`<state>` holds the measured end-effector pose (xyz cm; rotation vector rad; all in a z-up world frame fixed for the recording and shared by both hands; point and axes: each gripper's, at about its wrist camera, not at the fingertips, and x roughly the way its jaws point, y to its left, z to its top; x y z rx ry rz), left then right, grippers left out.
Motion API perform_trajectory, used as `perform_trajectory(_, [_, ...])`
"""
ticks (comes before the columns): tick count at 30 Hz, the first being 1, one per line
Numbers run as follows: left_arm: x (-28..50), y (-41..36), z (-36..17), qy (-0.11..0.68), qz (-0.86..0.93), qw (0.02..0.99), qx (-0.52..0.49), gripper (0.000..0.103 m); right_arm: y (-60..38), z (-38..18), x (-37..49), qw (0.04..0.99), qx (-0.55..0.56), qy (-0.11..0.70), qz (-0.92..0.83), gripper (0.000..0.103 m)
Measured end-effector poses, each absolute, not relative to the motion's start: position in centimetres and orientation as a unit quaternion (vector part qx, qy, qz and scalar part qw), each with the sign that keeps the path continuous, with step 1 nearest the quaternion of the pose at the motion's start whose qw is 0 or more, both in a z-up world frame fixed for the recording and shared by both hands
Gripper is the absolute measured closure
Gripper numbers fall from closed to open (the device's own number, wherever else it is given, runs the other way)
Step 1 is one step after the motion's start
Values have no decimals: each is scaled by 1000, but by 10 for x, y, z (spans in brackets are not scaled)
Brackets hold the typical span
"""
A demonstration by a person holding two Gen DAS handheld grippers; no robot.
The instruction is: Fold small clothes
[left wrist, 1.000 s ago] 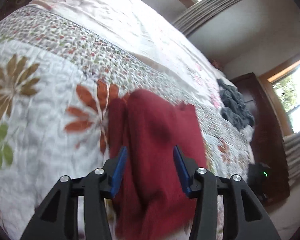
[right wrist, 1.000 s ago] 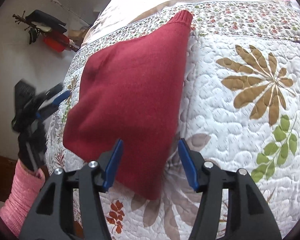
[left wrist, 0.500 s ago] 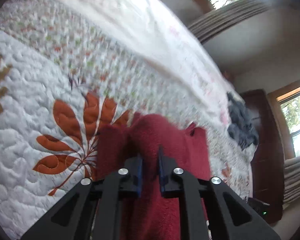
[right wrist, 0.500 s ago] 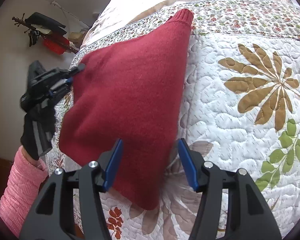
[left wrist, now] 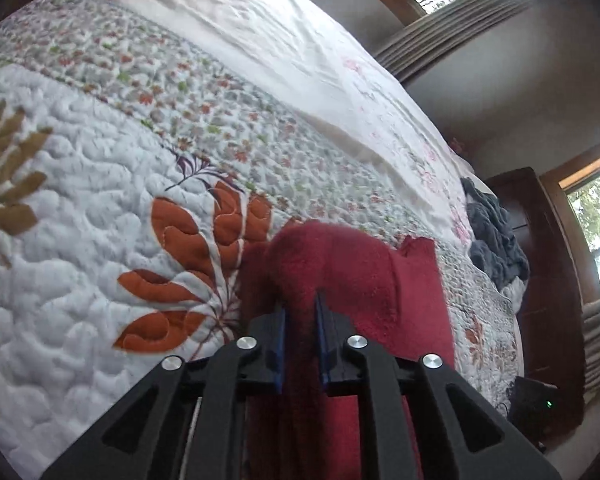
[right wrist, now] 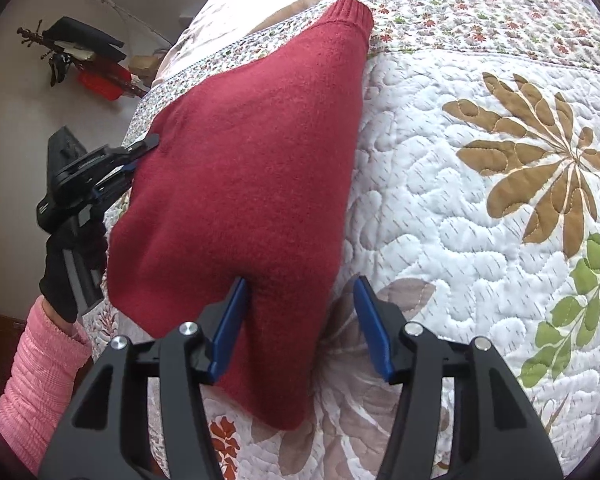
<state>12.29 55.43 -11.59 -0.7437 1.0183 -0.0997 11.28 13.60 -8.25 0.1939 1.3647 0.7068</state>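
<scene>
A dark red knit garment (right wrist: 252,168) lies on the floral quilt (right wrist: 480,208), its ribbed cuff pointing to the far end. My left gripper (left wrist: 300,308) is shut on a raised fold of the red garment (left wrist: 340,264) at its side edge. In the right wrist view that same left gripper (right wrist: 140,152) pinches the cloth at the left edge, held by a gloved hand (right wrist: 66,268) in a pink sleeve. My right gripper (right wrist: 300,296) is open. Its blue fingers straddle the garment's near corner, with cloth between them.
A grey bundle of clothes (left wrist: 496,240) lies at the far end of the bed. Past it stands dark wooden furniture (left wrist: 548,280), with windows behind. A rack with red and black items (right wrist: 84,64) hangs on the wall left of the bed.
My left gripper went from open over the red garment to shut on its edge, lifting a fold. My right gripper stayed open and moved slightly further over the near corner.
</scene>
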Motion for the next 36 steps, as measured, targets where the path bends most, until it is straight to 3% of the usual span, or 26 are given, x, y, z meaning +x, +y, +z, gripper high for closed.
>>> perform_trajectory(9, [55,516,-44,444,-85,832,-320,86,129,-74,97,714,109,610,326,48])
perform_trajectory(14, [48,485,-69,503,-85,816,-272,83,128,-76,92,715,104,614,319,48])
perform_trajectory(20, [50,494,-99,521,-72,806,-273,95,124,-82,91,713,103,619,312,48])
perform_trajectory(25, [53,493,-106,530,-88,794,-284,95,123,-84,92,710,113,621,313,48])
perform_trajectory(28, [54,506,-93,509,-109,788,-329,65,118,-74,97,713,123,609,325,48])
perform_trajectory(29, [55,511,-88,501,-106,790,-335,37,116,-72,100,714,126,606,327,46])
perform_trajectory(30, [58,517,-85,500,-90,796,-330,27,114,-70,103,715,130,604,327,46])
perform_trajectory(36, [85,540,-124,535,-87,757,-365,28,107,-74,129,706,178,597,338,42])
